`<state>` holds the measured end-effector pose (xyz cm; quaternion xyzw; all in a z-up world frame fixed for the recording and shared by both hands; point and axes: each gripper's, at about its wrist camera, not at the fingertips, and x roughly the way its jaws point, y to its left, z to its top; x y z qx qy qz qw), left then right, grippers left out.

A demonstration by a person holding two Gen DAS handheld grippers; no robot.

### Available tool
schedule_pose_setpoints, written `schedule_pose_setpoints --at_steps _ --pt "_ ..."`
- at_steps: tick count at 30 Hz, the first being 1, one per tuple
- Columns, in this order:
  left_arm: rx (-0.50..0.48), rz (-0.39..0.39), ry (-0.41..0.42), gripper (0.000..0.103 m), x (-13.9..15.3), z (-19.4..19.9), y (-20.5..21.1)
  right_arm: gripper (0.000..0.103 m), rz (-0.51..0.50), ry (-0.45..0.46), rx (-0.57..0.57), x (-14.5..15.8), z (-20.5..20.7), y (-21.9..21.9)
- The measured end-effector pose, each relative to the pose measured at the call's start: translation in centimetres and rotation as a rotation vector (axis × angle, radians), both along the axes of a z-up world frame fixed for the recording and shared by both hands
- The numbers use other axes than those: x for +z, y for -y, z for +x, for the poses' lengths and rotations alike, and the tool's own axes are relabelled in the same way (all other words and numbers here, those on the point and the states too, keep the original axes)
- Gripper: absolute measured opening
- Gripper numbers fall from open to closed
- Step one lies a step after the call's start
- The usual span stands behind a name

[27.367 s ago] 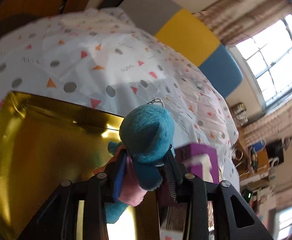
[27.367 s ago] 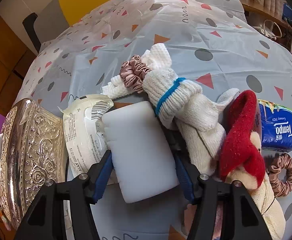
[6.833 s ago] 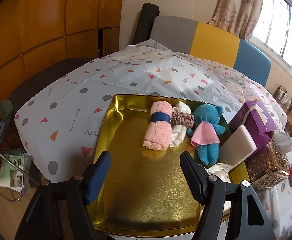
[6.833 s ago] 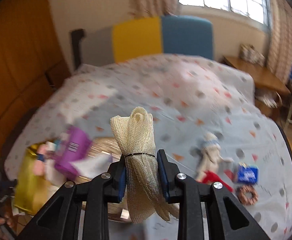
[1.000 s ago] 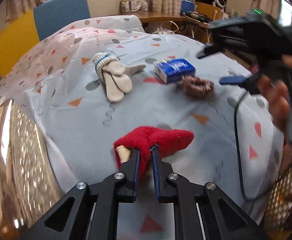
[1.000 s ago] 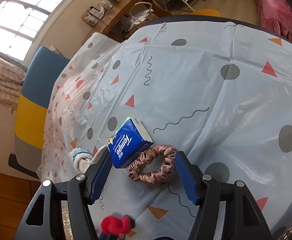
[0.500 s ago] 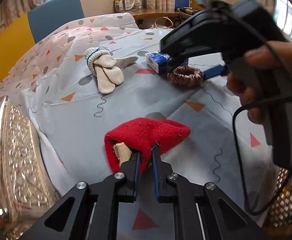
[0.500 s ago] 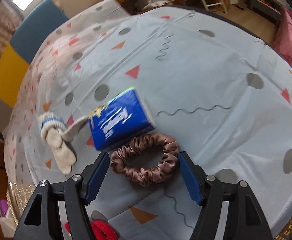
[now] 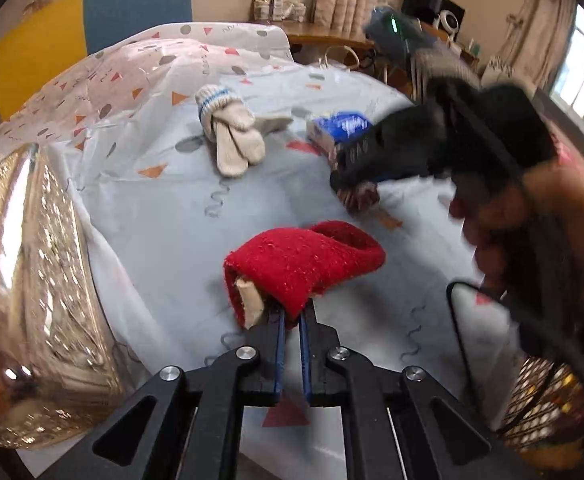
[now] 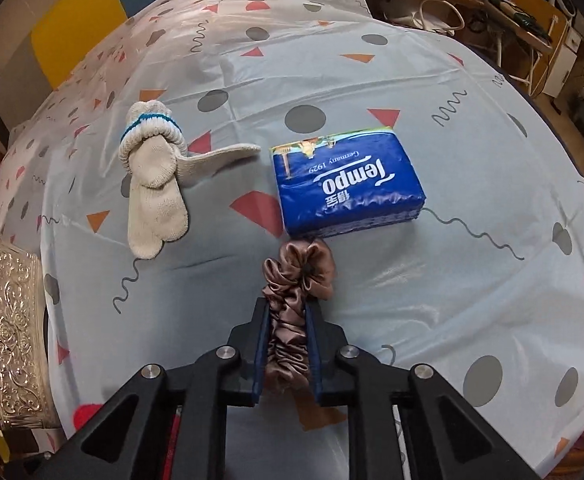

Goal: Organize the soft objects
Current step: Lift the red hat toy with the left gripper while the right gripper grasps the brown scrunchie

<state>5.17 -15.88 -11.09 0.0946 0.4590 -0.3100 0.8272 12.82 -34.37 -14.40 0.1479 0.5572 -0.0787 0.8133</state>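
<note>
Two fingers sets clamped, left (image 9: 291, 317) on red sock (image 9: 304, 260), right (image 10: 288, 314) on scrunchie (image 10: 292, 300), patterned tablecloth (image 10: 432, 280), curtained room.

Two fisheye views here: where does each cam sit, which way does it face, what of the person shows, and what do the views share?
Left wrist: on the left gripper, angled down across the table; jaws clamp a red sock; the right gripper and the hand holding it show at right.
Right wrist: on the right gripper, aimed steeply down at the tablecloth; jaws, just closed, squeeze a brown scrunchie; no hand visible.
Shared: white gloves, blue tissue pack, scrunchie, embossed metal box.
</note>
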Motion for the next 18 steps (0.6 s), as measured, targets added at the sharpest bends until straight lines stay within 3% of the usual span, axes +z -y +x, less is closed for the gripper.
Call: schedule_pose_setpoints --at_steps 5,11,18 --pt "0.049 -0.081 -0.006 0.007 3.1 1.2 -0.4 0.016 0.007 0.004 -0.001 0.0 0.0 0.1" --pt "0.116 -0.141 -0.002 0.007 6.5 3.3 -1.3 0.017 -0.067 0.005 0.041 0.2 0.1 -1.1" --pt "0.21 -0.211 0.094 0.007 11.9 5.4 -5.1 0.017 -0.137 0.006 0.081 0.2 -0.2 -2.1"
